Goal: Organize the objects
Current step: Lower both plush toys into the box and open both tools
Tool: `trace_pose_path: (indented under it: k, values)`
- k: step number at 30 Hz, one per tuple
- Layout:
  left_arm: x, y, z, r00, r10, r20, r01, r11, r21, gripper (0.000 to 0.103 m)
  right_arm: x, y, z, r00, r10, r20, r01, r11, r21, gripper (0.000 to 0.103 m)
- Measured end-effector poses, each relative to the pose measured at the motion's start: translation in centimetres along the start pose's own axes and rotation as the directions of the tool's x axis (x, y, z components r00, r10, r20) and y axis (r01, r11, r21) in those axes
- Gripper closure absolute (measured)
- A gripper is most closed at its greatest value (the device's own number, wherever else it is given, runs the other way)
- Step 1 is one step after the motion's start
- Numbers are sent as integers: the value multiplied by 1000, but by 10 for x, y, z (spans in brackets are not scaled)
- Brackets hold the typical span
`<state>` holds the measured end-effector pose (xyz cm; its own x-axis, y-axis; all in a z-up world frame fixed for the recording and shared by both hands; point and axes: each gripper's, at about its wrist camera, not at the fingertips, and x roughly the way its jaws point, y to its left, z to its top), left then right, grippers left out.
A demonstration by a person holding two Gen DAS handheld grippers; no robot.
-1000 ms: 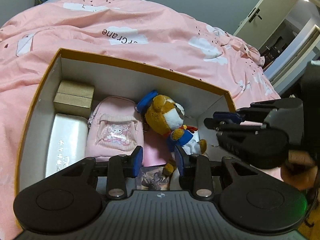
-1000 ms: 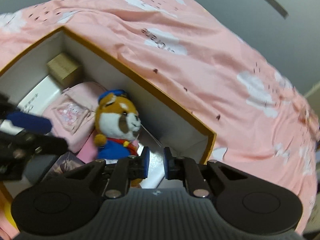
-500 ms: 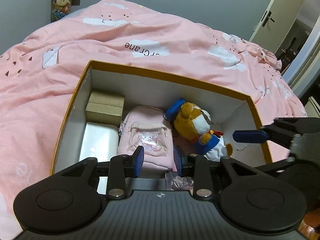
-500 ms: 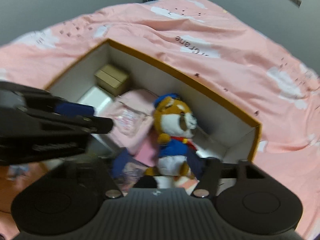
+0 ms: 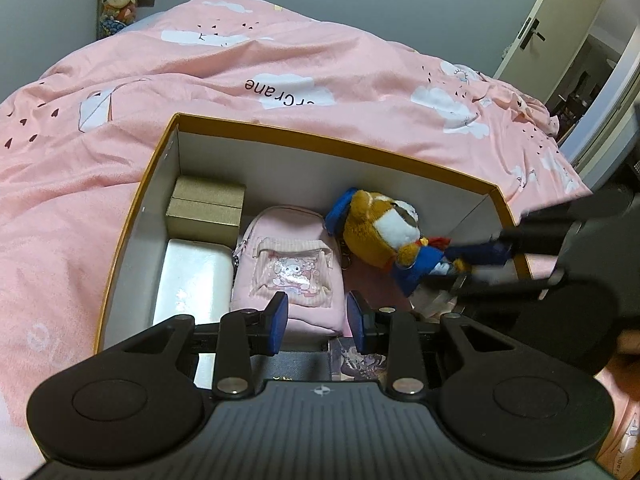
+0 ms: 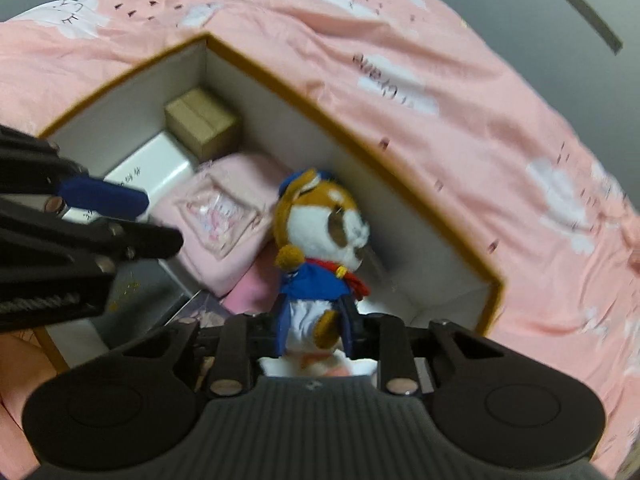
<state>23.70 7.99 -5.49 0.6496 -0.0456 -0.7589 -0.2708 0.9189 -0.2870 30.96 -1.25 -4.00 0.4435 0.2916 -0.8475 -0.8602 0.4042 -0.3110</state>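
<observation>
A brown and white plush dog (image 5: 380,228) (image 6: 320,220) in a blue cap and jacket leans in the right half of an orange-rimmed cardboard box (image 5: 320,136) (image 6: 320,120). My right gripper (image 6: 314,332) (image 5: 480,264) is closing on the dog's lower body, both pads pressed against it. My left gripper (image 5: 316,320) hovers open over the near end of a pink pouch (image 5: 288,264) (image 6: 224,208), nothing between its fingers. One of its blue pads (image 6: 104,196) shows at the left of the right wrist view.
In the box's left part sit a small gold carton (image 5: 206,208) (image 6: 202,122) and a white box (image 5: 192,280) (image 6: 148,164). A printed card (image 5: 360,360) lies at the near side. The box rests on a pink bedspread (image 5: 280,60); a door (image 5: 560,20) stands far right.
The right gripper's fingers opened wide around the plush dog and have since closed onto its lower body. The left gripper stayed over the pink pouch, tilting slightly.
</observation>
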Motion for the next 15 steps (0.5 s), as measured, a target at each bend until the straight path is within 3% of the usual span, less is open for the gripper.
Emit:
trace_pose_path:
  k: [3,9,12,14,15]
  values:
    - [1,-1,0,1000,-17,-9,17,1000,-3,67,3,-9,8,996,-92,-4,91,995,-40,86]
    - [-1,0,-1,1000,-22,-14,23,1000,11,67,26,-26,1,996,-61,-58,64,997,51,90]
    - [2,2,0,1000,-12,-27,13,1000,24,67,14,-25,-3,1000,1,-17,1,994,106,81]
    - [3,3,0,999,-15,-34,16,999,35,67,4,-23,-3,999,50,9,-50,991,125,61]
    - [4,3,0,999,-19,-37,20,999,36,67,1,-21,-4,997,69,19,-71,989,126,57]
